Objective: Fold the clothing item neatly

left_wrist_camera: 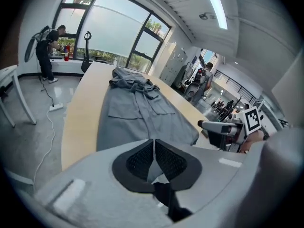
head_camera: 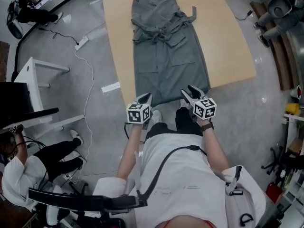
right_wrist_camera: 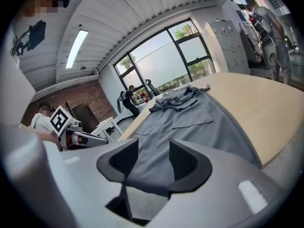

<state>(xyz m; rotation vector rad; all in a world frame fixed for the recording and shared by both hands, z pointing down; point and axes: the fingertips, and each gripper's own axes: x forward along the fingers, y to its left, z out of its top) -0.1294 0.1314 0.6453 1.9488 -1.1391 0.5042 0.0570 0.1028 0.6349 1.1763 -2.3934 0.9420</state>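
A grey garment (head_camera: 166,56) with a tied belt and patch pockets lies flat and lengthwise on the tan table (head_camera: 228,37), its hem at the near edge. My left gripper (head_camera: 146,97) hovers at the hem's left corner. In the left gripper view its jaws (left_wrist_camera: 154,148) stand shut with nothing between them, the garment (left_wrist_camera: 137,113) ahead. My right gripper (head_camera: 190,90) sits over the hem's right part. In the right gripper view its jaws (right_wrist_camera: 153,156) are apart, and the cloth (right_wrist_camera: 185,118) shows through the gap untouched.
A white power strip (head_camera: 81,42) with its cable lies on the floor left of the table. A white desk (head_camera: 33,80) stands further left, and a seated person (head_camera: 28,170) is at the lower left. Another person (head_camera: 280,18) sits at the upper right.
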